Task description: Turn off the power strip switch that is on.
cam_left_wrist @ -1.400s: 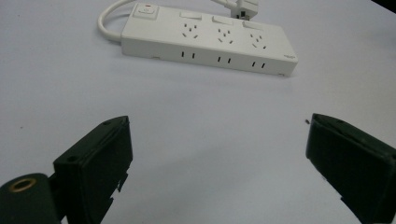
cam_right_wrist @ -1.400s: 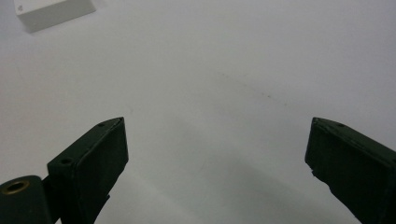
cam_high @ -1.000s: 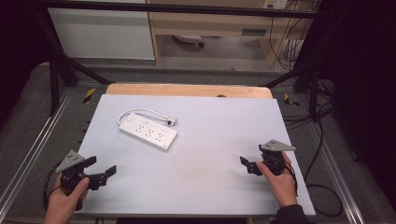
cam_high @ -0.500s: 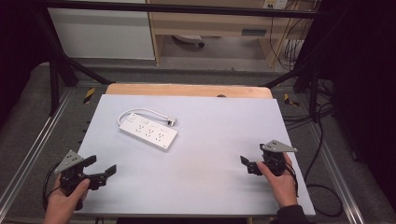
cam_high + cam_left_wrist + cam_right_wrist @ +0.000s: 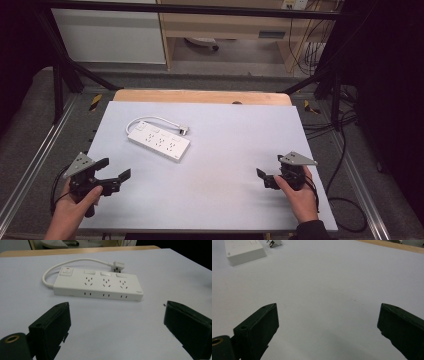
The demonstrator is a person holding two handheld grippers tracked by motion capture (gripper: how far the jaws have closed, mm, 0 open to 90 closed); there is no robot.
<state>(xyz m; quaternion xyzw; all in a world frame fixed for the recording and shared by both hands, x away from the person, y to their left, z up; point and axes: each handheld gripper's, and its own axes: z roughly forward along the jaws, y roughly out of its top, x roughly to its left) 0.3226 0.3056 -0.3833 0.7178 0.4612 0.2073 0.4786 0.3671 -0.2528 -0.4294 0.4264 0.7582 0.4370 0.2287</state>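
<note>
From the high view, a white plastic power strip with three sockets (image 5: 158,141) lies flat on the big pale grey table top (image 5: 225,200), at about 10 o'clock from the middle of the table. Its white cord (image 5: 150,120) loops behind it and ends in a white plug (image 5: 184,131) lying just beside its far edge. The left gripper (image 5: 116,171) sits at about 8 o'clock, near the table's left edge, and its jaws are spread wide with nothing between them. The right gripper (image 5: 261,176) sits at about 4 o'clock, well apart from the strip. In the left gripper view, the strip fills the top, straight ahead at 12 o'clock, and here the red switch (image 5: 67,271) at its left end and the little socket holes show, which are too small to make out from above. In the right gripper view, the jaws also stand wide and empty, and just a corner of the strip peeks in at 11 o'clock. I think the strip could slide away on the smooth table if a jaw pushes its side. The loose cord could also catch on a jaw and drag the plug along.
</note>
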